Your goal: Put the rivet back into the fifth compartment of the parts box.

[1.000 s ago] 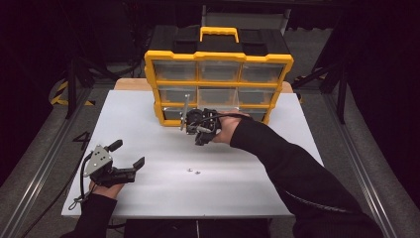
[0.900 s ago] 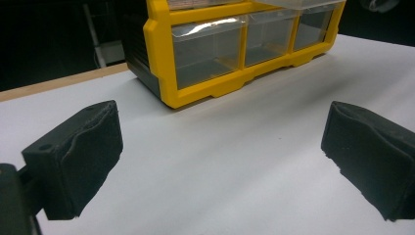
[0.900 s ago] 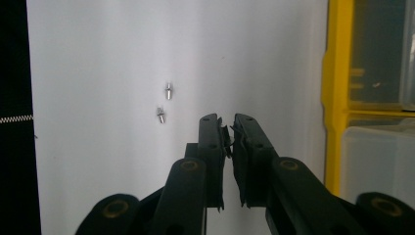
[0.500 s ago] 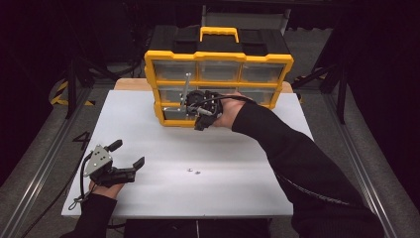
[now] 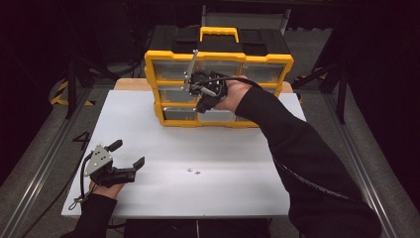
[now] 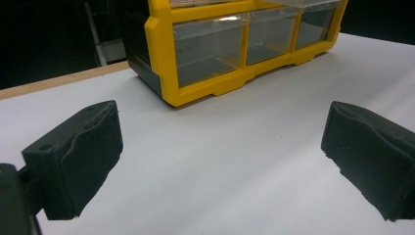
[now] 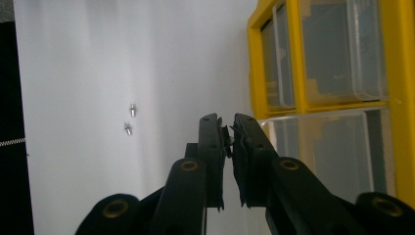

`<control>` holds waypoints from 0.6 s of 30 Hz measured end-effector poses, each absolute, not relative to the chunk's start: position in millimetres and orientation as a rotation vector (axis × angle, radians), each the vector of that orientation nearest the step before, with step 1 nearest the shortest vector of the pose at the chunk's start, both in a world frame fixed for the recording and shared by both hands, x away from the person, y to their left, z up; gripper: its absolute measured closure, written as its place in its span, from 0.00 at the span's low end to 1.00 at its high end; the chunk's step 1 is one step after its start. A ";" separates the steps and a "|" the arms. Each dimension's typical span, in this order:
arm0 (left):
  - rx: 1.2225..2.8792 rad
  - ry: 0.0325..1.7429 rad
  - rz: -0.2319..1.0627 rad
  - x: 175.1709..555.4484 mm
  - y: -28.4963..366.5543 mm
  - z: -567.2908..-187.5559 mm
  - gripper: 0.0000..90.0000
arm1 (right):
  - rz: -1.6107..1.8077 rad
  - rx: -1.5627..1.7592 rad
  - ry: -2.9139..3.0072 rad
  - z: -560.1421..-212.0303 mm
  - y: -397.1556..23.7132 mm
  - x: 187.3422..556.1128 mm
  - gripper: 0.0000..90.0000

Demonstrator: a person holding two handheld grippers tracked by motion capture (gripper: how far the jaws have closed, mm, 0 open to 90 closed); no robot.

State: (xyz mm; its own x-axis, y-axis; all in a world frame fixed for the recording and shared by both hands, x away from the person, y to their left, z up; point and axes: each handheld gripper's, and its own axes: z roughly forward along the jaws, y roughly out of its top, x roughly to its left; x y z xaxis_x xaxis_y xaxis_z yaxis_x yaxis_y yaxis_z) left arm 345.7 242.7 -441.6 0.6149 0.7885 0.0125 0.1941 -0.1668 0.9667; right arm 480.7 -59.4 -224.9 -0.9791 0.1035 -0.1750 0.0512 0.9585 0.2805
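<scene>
**Trainee:** White surface (image 5: 247,163), dark room around it. What has changed in the last second?

**Instructor:** The right gripper (image 5: 202,101) has moved. A second ago it was level with the bottom row of the yellow drawer organizer (image 5: 218,64). It now sits higher in the high view, in front of the middle row, close to the clear drawer fronts. The left gripper (image 5: 127,153) has not moved from the lower left of the frame.

**Trainee:** State of the fingers?

**Instructor:** Right: closed, tips together, nothing visible between them; confirm in the right gripper view (image 7: 230,129). Left: spread wide and empty, with bare surface between the two pads in the left gripper view (image 6: 220,147).

**Trainee:** Where is the organizer?

**Instructor:** It stands upright at the far edge of the surface, in the upper centre of the high view. Every drawer front looks flush with the frame. Two small screws (image 5: 193,171) lie near the middle of the surface, well apart from the organizer; in the right gripper view they appear left of centre (image 7: 130,120).

**Trainee:** Meaning for the work?

**Instructor:** Judgement only: the rise reads as a change of target from the bottom row to a drawer above it. No drawer is open yet. Closed fingers cannot clamp a drawer lip, so they must either part first or hook the lip as they are
</scene>
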 end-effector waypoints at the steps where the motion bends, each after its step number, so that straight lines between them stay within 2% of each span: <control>1: 1.692 0.816 0.644 345.7 242.6 -441.6 0.03 | 0.414 0.126 2.918 -223.4 -59.8 482.5 0.91; 18: 1.697 0.817 0.644 346.2 242.8 -442.1 0.03 | 0.417 0.265 2.866 -217.3 -68.1 520.4 0.91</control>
State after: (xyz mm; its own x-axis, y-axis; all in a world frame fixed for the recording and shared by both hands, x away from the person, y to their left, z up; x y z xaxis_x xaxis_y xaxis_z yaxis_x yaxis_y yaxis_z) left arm 346.2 242.8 -442.1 0.6156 0.7879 0.0131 0.1976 -0.1705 0.9653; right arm 520.4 -68.1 -217.3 -0.9566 0.2105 -0.2016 0.1443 0.9430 0.3000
